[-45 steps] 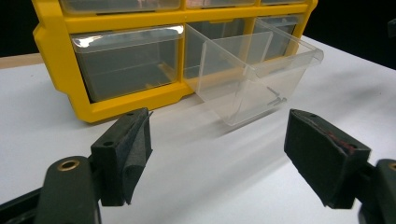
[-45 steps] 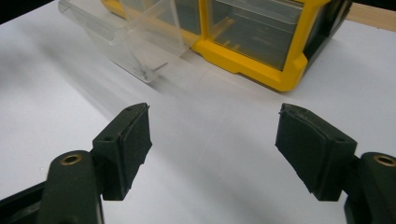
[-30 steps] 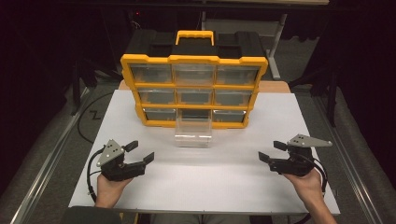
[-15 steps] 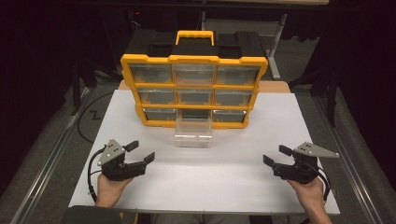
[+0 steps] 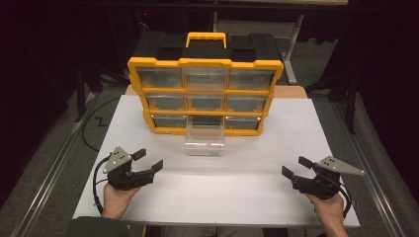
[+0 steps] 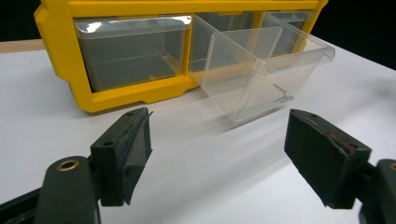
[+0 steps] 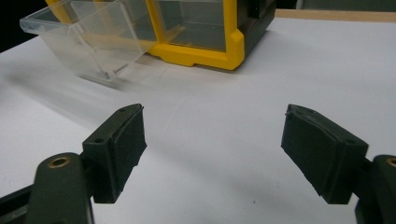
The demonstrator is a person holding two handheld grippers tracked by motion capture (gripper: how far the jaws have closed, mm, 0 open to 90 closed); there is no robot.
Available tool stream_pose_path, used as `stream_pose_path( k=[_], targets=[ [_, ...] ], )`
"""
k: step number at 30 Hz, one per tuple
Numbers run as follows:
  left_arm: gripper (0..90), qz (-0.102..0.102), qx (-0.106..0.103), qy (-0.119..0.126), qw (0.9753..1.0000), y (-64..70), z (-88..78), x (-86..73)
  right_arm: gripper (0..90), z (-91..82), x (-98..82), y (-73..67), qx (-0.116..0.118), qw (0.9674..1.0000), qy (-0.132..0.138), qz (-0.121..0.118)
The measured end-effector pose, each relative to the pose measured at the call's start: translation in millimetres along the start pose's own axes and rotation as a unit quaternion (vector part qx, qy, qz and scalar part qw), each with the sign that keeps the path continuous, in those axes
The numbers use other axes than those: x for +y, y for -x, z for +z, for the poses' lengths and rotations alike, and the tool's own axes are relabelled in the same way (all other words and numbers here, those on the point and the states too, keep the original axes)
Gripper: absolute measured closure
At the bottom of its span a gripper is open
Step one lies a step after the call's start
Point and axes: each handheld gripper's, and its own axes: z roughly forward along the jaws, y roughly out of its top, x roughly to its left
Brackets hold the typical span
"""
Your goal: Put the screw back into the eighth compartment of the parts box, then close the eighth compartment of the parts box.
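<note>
Now, both grippers wide, clear drawer (image 5: 204,140) pulled out

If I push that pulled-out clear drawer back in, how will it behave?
The clear drawer looks like thin, stiff plastic and seems nearly empty, so probably light. Its smooth walls may slip against the jaws. It hangs tilted out of the yellow cabinet, so an off-centre push might jam it.

The right gripper (image 5: 297,168) sits lower and farther toward the right edge of the high view than a second ago — it slides from the middle-right of the white table top toward the lower right corner, away from the pulled-out clear drawer (image 5: 204,138) — its jaws spread wide as before.
</note>
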Motion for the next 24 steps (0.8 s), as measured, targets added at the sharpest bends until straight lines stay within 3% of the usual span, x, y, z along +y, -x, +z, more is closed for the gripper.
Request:
stream_pose_path(
  k=[5,24],
  targets=[
    [23.2,-0.001,-0.001,-0.005,1.0000,-0.4,1.9,-0.3,23.2,3.0,-2.5,0.1,0.005,1.0000,-0.003,0.007],
    [23.3,0.001,-0.011,-0.007,0.9999,1.0,2.0,0.5,23.2,3.4,-2.3,-0.9,0.005,1.0000,-0.001,-0.001]
  ],
)
